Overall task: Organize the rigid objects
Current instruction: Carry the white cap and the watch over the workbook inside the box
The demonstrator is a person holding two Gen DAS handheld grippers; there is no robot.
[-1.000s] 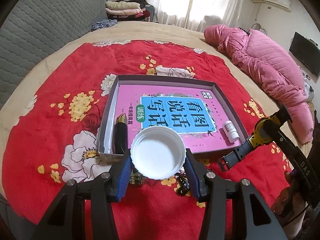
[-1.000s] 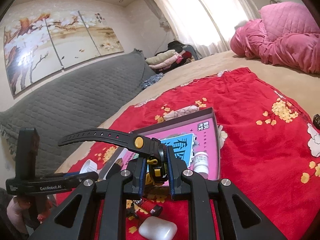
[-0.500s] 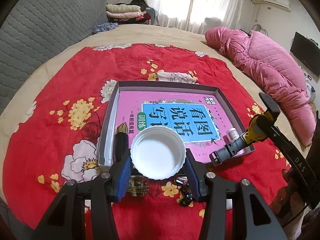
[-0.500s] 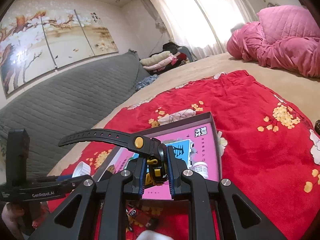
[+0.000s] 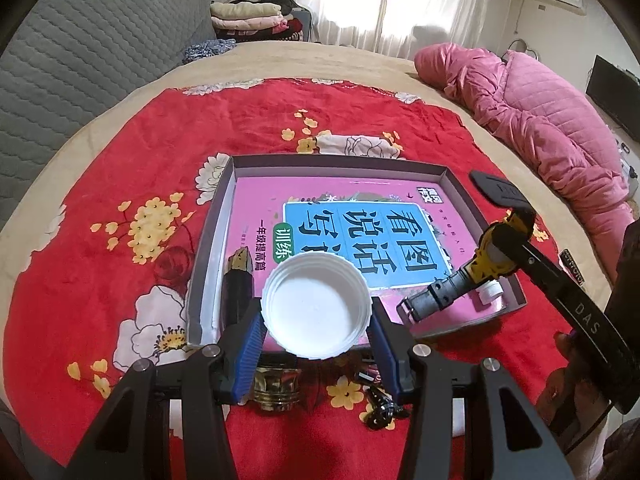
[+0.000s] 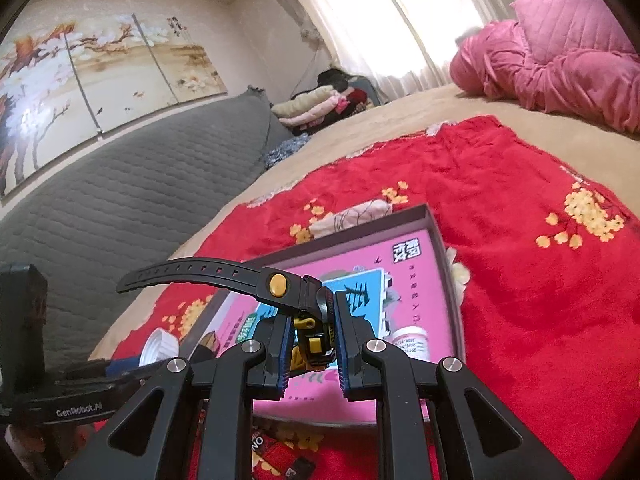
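Left wrist: left gripper [image 5: 316, 330] clamps a white lid [image 5: 315, 306], jaws half spread, over the near rim of the grey tray [image 5: 460, 186]; bare pink book [image 5: 320, 200] beyond.

Right wrist: right gripper [image 6: 311, 350] pinched tight on a yellow-black watch [image 6: 308, 330] above the tray's near edge; small white bottle [image 6: 410, 342] partly hidden.

Daylight pours through the curtained window [image 5: 384, 4], blown out to white. The red blanket [image 5: 132, 152] is evenly bright with soft shadows. Fisheye bending curves the edges and darkens the corners; nothing much blurs.
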